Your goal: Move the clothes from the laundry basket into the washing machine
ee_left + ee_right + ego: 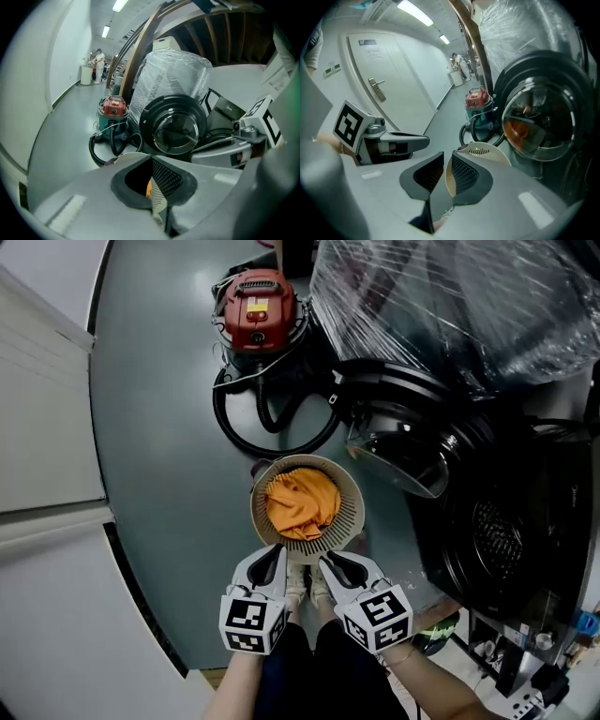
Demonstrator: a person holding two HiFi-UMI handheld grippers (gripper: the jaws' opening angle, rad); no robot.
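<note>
Directly below us in the head view, the laundry basket (pixel 351 521) stands on the smooth grey-green floor (pixel 159 446) near the middle of the frame. It is a round beige plastic tub with a slotted wall and a thick rim. Inside it lies an orange garment (pixel 300 502), soft and crumpled into folds, filling most of the bowl.

We hold both claws at 6 o'clock of the basket, side by side, tips pointing toward its near rim. The left claw (pixel 274 557) has its jaws only a narrow slit apart, with nothing between them. In its own view a sliver of orange cloth and beige rim shows through the slit, beyond the tips. The right claw (pixel 325 563) is likewise parted by a thin wedge-shaped gap and empty. Its dimpled black pads face each other, with the basket's rim visible past them.

At 3 o'clock of the basket sits the washing machine (pixel 525 512), glossy black, its drum a dark perforated hollow. Its round door (pixel 398 451) hangs open toward the basket, a domed glass bowl in a thick black ring. At 12 o'clock stands a red-topped vacuum cleaner (pixel 258 306), its ribbed black hose (pixel 281 432) looped on the floor. At 1 o'clock sits a film-wrapped bulk (pixel 450 296), shiny and creased.
</note>
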